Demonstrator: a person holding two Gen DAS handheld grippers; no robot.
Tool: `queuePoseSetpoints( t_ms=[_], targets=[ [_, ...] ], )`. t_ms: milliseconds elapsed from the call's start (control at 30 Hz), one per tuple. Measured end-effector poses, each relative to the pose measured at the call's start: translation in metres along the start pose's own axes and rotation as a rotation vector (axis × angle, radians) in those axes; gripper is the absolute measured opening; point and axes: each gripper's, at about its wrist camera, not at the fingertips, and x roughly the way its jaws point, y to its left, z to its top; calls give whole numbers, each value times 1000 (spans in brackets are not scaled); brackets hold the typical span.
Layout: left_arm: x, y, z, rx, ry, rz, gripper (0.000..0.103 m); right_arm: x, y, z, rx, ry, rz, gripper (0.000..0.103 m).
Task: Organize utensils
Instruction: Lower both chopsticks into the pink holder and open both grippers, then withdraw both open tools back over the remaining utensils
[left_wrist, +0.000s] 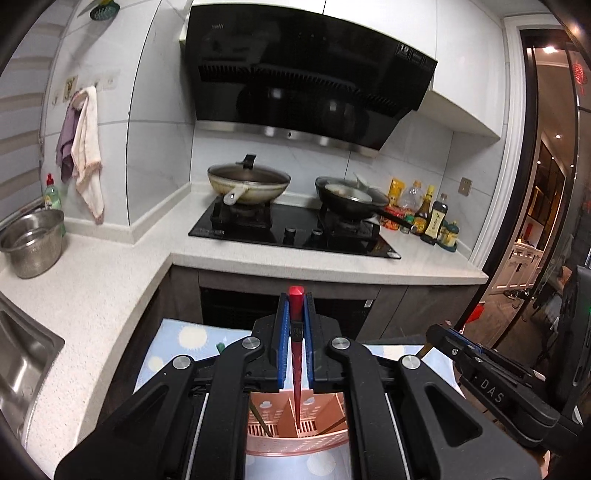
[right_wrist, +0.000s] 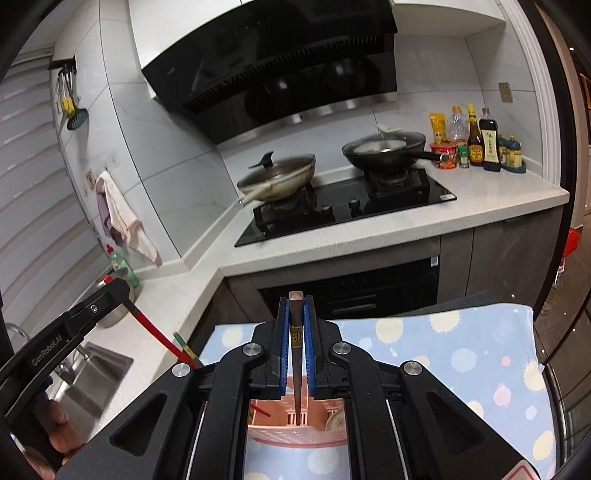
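The utensils here are chopsticks, and two of them are in the air. The left gripper (left_wrist: 295, 325) has its blue pads clamped on a red chopstick (left_wrist: 296, 354), whose thin end points down toward the pink holder (left_wrist: 295, 439) below. The right gripper (right_wrist: 295, 332) is pinched tight on a dark brown chopstick (right_wrist: 296, 354), which likewise hangs tip-down over the same holder (right_wrist: 295, 428). From the right wrist view the left gripper (right_wrist: 92, 306) shows off to the side with the red stick (right_wrist: 162, 336) slanting out of it, and a hand (right_wrist: 55, 435) grips its handle.

The holder is a slotted pink caddy with compartments, standing on a blue cloth with pale dots (right_wrist: 461, 350) that covers a surface in front of the counter (left_wrist: 110, 280). A few sticks already lean inside it; a reddish one shows at the left of the holder in the right wrist view, and a dark one in the left wrist view. So some of the sorting looks done. Which compartment each held stick is over, I cannot tell, as the gripper bodies hide most of the caddy.

What is left, as I judge it, is to lower both chopsticks into their slots and let go. A green-tipped stick (right_wrist: 183, 345) lies on the cloth's near edge, so at least one more piece seems to wait its turn.
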Motion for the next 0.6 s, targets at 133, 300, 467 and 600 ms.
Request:
queuePoseSetpoints(
  t_ms=[133, 300, 467, 600],
  targets=[
    [9, 8, -10, -16, 30, 2, 8, 12, -1, -11, -16, 28, -5, 7],
    [14, 14, -18, -31, 49, 26, 34, 8, 1, -16, -24, 1, -33, 34],
    [7, 20, -22, -42, 39, 54, 54, -3, 2, -15, -42, -19, -41, 39],
    [-2, 22, -24, -33, 33, 60, 54, -13, 5, -17, -53, -22, -39, 39]
  ],
)
